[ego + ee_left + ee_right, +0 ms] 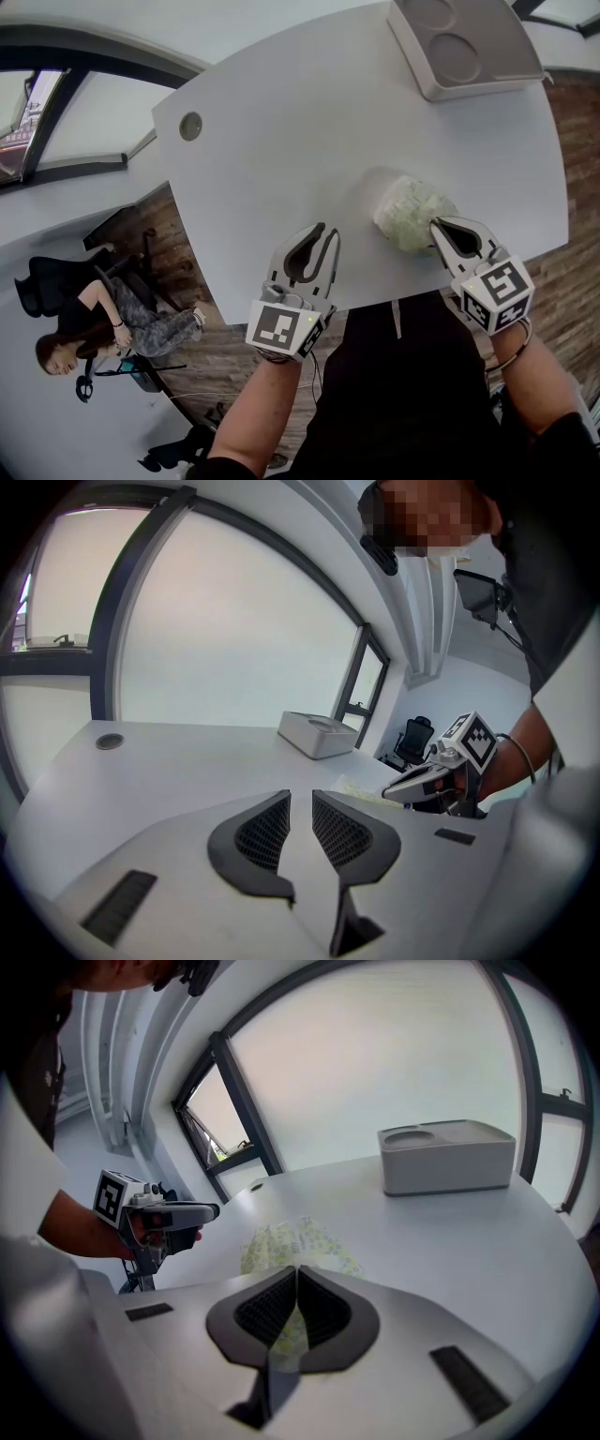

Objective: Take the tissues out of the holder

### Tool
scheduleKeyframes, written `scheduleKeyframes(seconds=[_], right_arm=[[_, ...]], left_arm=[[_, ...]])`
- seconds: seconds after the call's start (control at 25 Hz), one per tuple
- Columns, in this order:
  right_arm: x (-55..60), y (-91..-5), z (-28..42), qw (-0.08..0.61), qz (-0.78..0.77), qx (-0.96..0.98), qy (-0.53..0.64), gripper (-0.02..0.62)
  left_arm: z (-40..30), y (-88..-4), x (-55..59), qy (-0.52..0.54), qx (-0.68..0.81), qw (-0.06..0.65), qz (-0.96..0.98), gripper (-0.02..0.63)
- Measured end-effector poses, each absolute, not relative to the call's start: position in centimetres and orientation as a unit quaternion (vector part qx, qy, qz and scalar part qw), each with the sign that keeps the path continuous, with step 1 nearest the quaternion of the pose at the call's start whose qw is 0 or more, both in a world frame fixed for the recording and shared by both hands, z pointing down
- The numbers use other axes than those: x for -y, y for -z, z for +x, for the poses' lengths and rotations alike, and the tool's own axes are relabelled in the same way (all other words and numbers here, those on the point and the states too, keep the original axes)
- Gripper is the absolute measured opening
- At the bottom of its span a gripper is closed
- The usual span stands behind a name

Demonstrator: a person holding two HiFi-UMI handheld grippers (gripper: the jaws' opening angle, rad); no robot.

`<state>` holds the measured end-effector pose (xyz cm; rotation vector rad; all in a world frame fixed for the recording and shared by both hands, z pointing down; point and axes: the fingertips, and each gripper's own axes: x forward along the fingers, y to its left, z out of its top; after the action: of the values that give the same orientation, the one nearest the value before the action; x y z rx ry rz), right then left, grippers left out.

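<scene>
A crumpled bundle of tissues [411, 211] with a pale yellow-green print lies on the white table [281, 141] near its front edge. My right gripper [437, 225] is shut on the bundle's near edge. In the right gripper view the tissues [291, 1241] show pinched between the closed pads. My left gripper [326, 232] hovers over the table's front edge, left of the bundle. It is open by a narrow gap, with nothing in it [300, 803]. A grey box-shaped holder [464, 42] with two round recesses on top stands at the far right.
A round grey grommet [190, 126] sits in the table at the far left. The table's curved edge drops to a wood floor, where a person [94, 328] sits by office chairs at the lower left. Large windows [394, 1063] stand beyond the table.
</scene>
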<state>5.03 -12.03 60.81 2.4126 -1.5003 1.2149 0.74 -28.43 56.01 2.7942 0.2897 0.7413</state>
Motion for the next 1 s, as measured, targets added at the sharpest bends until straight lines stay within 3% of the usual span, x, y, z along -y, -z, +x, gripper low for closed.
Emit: scheduleKeyframes(seconds=[1.0], right_arm=[[11.2,-56.8,6.8,0.021,0.801,0.480,-0.357,0.009]], left_arm=[[2.1,-52.3,28.6,-0.218,-0.103,0.100,0.965,0.081]])
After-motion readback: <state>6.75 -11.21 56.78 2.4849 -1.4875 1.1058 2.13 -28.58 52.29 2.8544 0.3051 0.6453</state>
